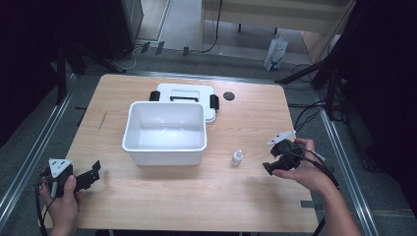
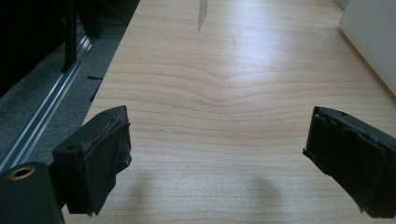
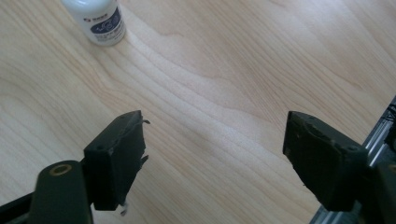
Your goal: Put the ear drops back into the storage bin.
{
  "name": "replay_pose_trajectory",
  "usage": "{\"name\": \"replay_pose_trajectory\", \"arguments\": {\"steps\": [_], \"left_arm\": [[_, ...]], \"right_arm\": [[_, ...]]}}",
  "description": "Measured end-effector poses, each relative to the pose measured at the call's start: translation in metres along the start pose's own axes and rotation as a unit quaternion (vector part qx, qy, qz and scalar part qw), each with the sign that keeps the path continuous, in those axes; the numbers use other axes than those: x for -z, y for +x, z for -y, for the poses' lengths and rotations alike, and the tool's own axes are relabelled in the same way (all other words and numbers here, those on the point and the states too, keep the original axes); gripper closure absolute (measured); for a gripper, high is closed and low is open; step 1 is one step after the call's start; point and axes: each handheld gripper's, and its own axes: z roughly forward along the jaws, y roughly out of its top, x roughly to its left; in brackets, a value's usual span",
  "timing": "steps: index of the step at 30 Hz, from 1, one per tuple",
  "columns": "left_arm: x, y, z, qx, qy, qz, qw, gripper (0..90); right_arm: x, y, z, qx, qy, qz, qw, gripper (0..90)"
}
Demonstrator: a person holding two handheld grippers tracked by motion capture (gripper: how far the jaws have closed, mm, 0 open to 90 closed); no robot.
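A white plastic bin (image 1: 164, 132) sits near the middle of the light wooden worktop (image 1: 196, 196), open at the top and with nothing inside it. Its white lid (image 1: 187, 93), with a dark handle and black clips, lies flat just behind the bin, touching or nearly touching its back wall. A small dark disc (image 1: 228, 95) rests on the worktop to the right of the lid. The thing nearest the work in hand is a small white bottle (image 1: 237, 158), standing upright with its long axis vertical and its cap up, to the right of the bin's front corner and apart from it. The right claw (image 1: 273, 158) is held in a hand a short way right of the bottle, not touching it; the right gripper view shows its jaws standing apart with bare wood between them and the bottle's (image 3: 99, 21) blue-printed label, which the high view is too small to show. The left claw (image 1: 95, 173) is at the worktop's front left corner, jaws wide apart and holding nothing; the left gripper view catches the bin's wall (image 2: 373, 42) at its right edge.
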Motion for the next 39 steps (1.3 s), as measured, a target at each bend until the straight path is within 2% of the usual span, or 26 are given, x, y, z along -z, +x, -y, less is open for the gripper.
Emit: {"name": "replay_pose_trajectory", "arguments": {"steps": [3,4,5,8,11,15,22,28,39], "left_arm": [[0.0,0.0,0.0,0.0,0.0,0.0,1.0,7.6],[0.0,0.0,0.0,0.0,0.0,0.001,1.0,7.6],[0.0,0.0,0.0,0.0,0.0,0.001,1.0,7.6],[0.0,0.0,0.0,0.001,0.0,0.002,1.0,7.6],[0.0,0.0,0.0,-0.002,0.001,0.001,1.0,7.6],[0.0,0.0,0.0,-0.001,0.003,0.001,1.0,7.6],[0.0,0.0,0.0,0.0,0.003,0.002,1.0,7.6],[-0.001,0.001,0.0,0.002,0.001,0.002,1.0,7.6],[-0.001,0.001,0.0,0.003,0.001,0.001,1.0,7.6]], "right_arm": [[-0.001,0.0,-0.013,0.025,0.035,-0.018,0.9989,27.4],[-0.001,0.001,-0.023,0.034,0.054,-0.03,0.9975,29.0],[-0.001,0.001,-0.023,0.034,0.054,-0.03,0.9975,29.0],[-0.001,0.006,-0.036,0.05,0.07,-0.04,0.9955,39.1],[-0.002,0.011,-0.05,0.055,0.082,-0.053,0.9937,40.8],[-0.002,0.017,-0.066,0.065,0.088,-0.073,0.9913,43.0],[-0.005,0.029,-0.087,0.087,0.087,-0.08,0.9891,43.2],[-0.007,0.038,-0.1,0.096,0.084,-0.085,0.9882,43.2],[-0.012,0.043,-0.11,0.103,0.091,-0.098,0.9856,65.8]]}}
